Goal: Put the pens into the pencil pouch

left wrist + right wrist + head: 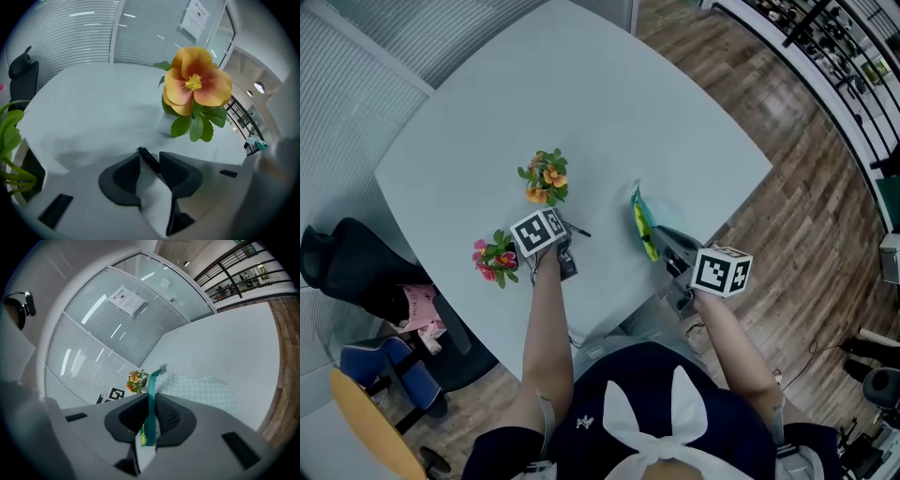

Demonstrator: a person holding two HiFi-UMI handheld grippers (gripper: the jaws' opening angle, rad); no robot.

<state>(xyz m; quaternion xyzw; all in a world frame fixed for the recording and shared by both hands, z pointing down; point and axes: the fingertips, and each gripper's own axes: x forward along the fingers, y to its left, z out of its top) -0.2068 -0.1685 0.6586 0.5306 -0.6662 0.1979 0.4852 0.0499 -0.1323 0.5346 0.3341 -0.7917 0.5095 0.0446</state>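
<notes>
Left tool [150,164] is down at the worktop [581,112], between the two small flower pots, and its jaws stand apart with the black pen [581,232] running slantwise through the gap. The pen sits against one pad and bare worktop shows beside the other, so I read it as released, not yet gripping. Right tool [151,404] is clenched on the teal edge band of the pencil pouch [201,392], holding that band on edge while the mesh body lies flat on the worktop beyond it. Key relation: in the head view the pouch lies to the right of the pen, near but apart, and the pen's long axis runs roughly left to right, its free end toward the pouch. The pouch's teal band runs away from me, about crosswise to the pen. Left hand is the nearer one to the pen; right is occupied. My judgement is that the next move is to close on the pen, lift, then carry it rightward. Whether the pouch mouth gapes I cannot tell.
</notes>
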